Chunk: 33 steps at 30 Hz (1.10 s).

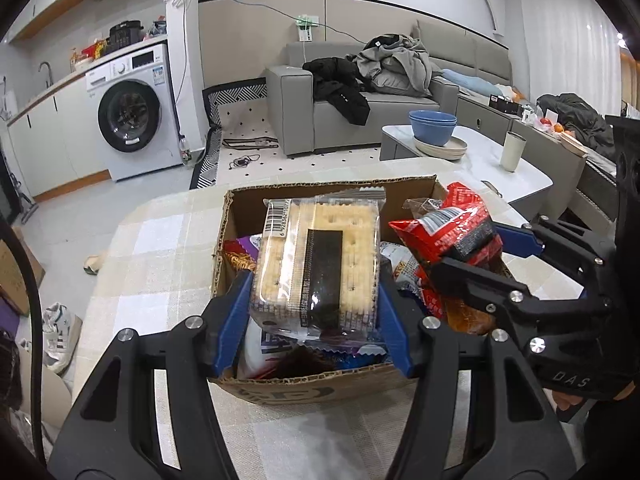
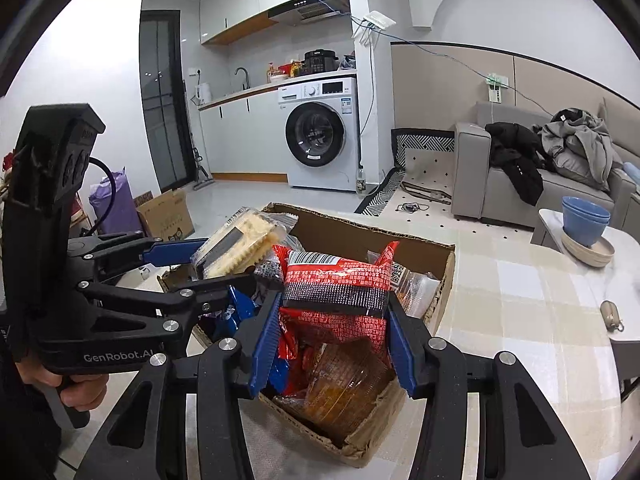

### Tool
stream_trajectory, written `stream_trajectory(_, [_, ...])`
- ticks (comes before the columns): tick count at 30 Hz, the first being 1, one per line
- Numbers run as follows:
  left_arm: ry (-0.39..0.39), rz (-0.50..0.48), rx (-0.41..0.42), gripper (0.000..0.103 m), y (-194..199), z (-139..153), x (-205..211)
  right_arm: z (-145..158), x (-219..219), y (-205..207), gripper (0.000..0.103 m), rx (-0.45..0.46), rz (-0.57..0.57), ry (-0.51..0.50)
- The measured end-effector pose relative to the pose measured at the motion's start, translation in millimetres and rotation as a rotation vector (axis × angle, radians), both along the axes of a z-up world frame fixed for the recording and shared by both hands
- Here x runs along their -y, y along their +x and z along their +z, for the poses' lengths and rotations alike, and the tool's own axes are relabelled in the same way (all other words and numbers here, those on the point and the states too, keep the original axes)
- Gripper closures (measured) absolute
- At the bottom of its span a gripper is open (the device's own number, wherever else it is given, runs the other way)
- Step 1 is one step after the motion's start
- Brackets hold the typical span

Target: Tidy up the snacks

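Note:
An open cardboard box (image 1: pixel 248 204) of mixed snack packs stands on the checked table; it also shows in the right wrist view (image 2: pixel 400 240). My left gripper (image 1: pixel 314 304) is shut on a clear pack of crackers (image 1: pixel 320 248) with a black label, held above the box. The cracker pack also shows in the right wrist view (image 2: pixel 240 248). My right gripper (image 2: pixel 334 320) is shut on a red snack bag (image 2: pixel 340 276), held above the box's right side. That bag (image 1: pixel 444 232) and the right gripper (image 1: pixel 472 256) show at the right of the left wrist view.
Checked tablecloth (image 1: pixel 160 248) around the box. A low white table (image 1: pixel 480 156) behind holds blue bowls (image 1: pixel 432 126) on plates and a white cup (image 1: pixel 513 151). A small beige object (image 2: pixel 611 314) lies on the table at right. Grey sofa, washing machine and floor boxes lie beyond.

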<state>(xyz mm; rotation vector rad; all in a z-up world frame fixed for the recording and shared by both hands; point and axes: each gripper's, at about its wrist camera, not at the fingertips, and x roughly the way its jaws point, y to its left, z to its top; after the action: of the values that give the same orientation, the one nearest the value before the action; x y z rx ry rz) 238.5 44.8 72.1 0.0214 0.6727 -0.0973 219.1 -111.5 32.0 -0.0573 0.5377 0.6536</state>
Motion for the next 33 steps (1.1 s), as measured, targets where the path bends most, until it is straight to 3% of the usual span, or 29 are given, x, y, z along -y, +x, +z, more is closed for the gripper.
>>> stream_trajectory(4, [-0.030,0.002,-0.022,0.043,3.9,-4.8,-8.2,-1.7,-1.6,4.0,0.051,0.000,0.003,-0.016])
stream_trajectory(8, [-0.029,0.012,-0.028,0.039,5.4,-4.9,-9.9,0.9,3.2,1.1,0.034,0.004,0.029,0.007])
stream_trajectory(12, [-0.017,0.018,-0.017,0.033,0.4,-3.9,-11.2,1.3,9.5,-2.1,0.030,0.011,0.043,0.013])
stream_trajectory(14, [-0.014,0.024,-0.006,0.023,-4.0,-2.0,-10.8,1.0,12.3,-4.7,0.025,0.017,0.039,0.009])
stream_trajectory(21, [-0.022,0.027,0.021,0.014,-23.4,7.4,-14.6,4.0,24.8,-17.4,0.012,0.028,0.040,0.044])
stream_trajectory(23, [-0.031,0.027,0.034,0.001,-30.9,9.6,-13.9,6.0,28.3,-20.6,0.006,0.033,0.038,0.055])
stream_trajectory(33, [-0.031,0.037,0.099,0.001,-71.5,13.8,-15.5,5.2,40.7,-32.2,0.001,0.035,0.016,0.109])
